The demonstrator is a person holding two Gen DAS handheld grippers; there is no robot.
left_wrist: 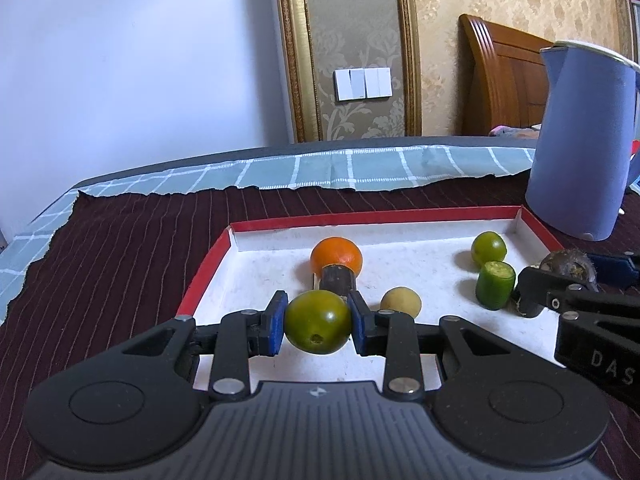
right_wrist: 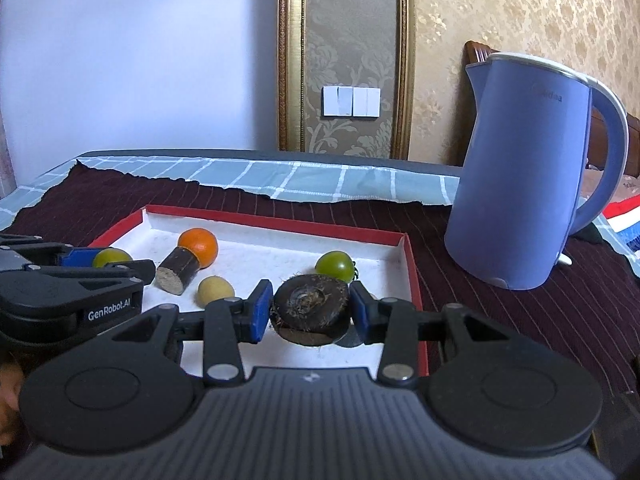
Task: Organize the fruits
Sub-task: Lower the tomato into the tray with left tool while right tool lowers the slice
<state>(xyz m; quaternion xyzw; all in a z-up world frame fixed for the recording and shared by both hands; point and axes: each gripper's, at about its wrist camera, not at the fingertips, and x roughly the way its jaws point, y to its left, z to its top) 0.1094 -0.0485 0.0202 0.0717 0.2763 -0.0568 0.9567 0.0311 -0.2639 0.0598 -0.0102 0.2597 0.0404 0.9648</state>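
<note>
Right wrist view: left tongs (right_wrist: 80, 258) read "GenRobot.AI"; kettle (right_wrist: 528, 184) "Midea".

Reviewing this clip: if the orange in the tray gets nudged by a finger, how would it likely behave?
The orange looks round, so it would probably roll across the flat floor of the tray. The dark cut stem piece appears to lean against it and may block rolling that way. Its skin looks firm, so likely not fragile.
</note>
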